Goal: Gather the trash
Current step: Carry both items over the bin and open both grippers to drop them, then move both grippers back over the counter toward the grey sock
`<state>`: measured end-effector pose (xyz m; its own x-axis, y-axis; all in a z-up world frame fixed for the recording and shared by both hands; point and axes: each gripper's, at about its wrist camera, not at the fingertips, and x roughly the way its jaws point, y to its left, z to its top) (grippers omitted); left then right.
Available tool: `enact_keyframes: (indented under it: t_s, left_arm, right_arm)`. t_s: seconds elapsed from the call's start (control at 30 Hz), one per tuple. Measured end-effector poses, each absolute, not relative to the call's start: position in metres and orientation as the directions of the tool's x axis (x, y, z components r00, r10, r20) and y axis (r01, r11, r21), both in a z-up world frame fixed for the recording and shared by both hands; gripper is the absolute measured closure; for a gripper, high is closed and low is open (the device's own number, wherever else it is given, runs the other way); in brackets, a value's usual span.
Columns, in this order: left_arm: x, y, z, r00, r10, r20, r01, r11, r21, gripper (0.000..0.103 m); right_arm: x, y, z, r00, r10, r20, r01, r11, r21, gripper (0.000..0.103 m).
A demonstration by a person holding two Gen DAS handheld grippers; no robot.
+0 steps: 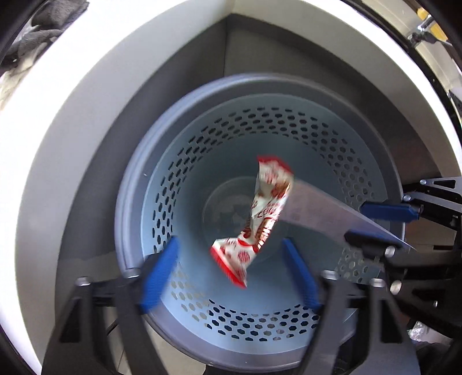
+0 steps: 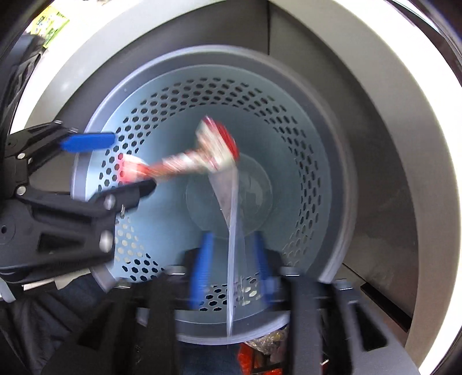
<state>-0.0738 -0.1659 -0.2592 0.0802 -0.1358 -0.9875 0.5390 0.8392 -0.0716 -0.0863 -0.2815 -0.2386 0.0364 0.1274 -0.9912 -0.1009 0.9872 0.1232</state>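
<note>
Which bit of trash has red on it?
The crinkled wrapper over the bin. The other piece, a flat sheet, is plain silvery grey.

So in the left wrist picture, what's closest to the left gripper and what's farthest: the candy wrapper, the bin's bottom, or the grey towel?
From the left gripper:
1. Red-and-white candy wrapper, right between its open fingers, above the bin.
2. Bin's bottom, deep down below.
3. Grey towel, top-left corner.

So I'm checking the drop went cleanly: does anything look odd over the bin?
Nothing looks spilled or damaged. The red and white wrapper and a clear plastic sheet hang blurred over the perforated blue bin's mouth. The wrapper sits between the left gripper's open fingers untouched; the sheet runs between the right gripper's parted fingers.
</note>
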Motion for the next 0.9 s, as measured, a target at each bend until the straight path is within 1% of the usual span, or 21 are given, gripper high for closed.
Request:
enact_keyframes:
  t_s: [0.1, 0.2, 0.3, 0.4, 0.47, 0.5, 0.53, 0.57, 0.77, 0.9]
  left_arm:
    - [-0.07, -0.167, -0.254, 0.089, -0.132, -0.987, 0.542, 0.838, -0.063, 0.02]
    - [-0.071, -0.168, -0.243, 0.114, -0.128, -0.985, 0.548, 0.836, -0.045, 0.02]
    - [-0.077, -0.16, -0.234, 0.143, -0.154, -0.978, 0.533, 0.844, -0.055, 0.019]
    - [-0.074, -0.153, -0.208, 0.181, -0.196, -0.964, 0.516, 0.853, -0.077, 0.019]
    - [-0.073, -0.148, -0.186, 0.233, -0.216, -0.948, 0.514, 0.855, -0.069, 0.018]
    - [-0.072, -0.145, -0.173, 0.263, -0.228, -0.937, 0.508, 0.859, -0.066, 0.016]
    - [-0.069, -0.138, -0.161, 0.293, -0.239, -0.926, 0.495, 0.866, -0.067, 0.011]
    - [-0.066, -0.131, -0.149, 0.325, -0.244, -0.914, 0.474, 0.878, -0.066, 0.01]
    - [-0.035, -0.078, -0.108, 0.435, -0.233, -0.87, 0.326, 0.941, -0.089, 0.01]
    - [-0.015, -0.039, -0.095, 0.492, -0.198, -0.848, 0.251, 0.965, -0.08, 0.01]
  right_arm:
    - [-0.085, -0.281, -0.238, 0.038, 0.133, -0.99, -0.101, 0.987, 0.129, 0.059]
    - [-0.085, -0.277, -0.232, 0.055, 0.136, -0.989, -0.112, 0.985, 0.129, 0.056]
    - [-0.089, -0.273, -0.223, 0.092, 0.144, -0.985, -0.128, 0.983, 0.131, 0.054]
    - [-0.087, -0.273, -0.201, 0.142, 0.16, -0.977, -0.132, 0.981, 0.141, 0.054]
    - [-0.085, -0.274, -0.183, 0.183, 0.179, -0.967, -0.13, 0.979, 0.157, 0.053]
    - [-0.084, -0.276, -0.175, 0.202, 0.193, -0.96, -0.131, 0.977, 0.169, 0.052]
    - [-0.084, -0.276, -0.164, 0.223, 0.207, -0.953, -0.132, 0.975, 0.181, 0.052]
    - [-0.08, -0.275, -0.155, 0.245, 0.22, -0.944, -0.134, 0.972, 0.191, 0.051]
    - [-0.049, -0.265, -0.111, 0.347, 0.287, -0.893, -0.158, 0.956, 0.246, 0.048]
    - [-0.019, -0.248, -0.084, 0.391, 0.295, -0.872, -0.196, 0.952, 0.234, 0.045]
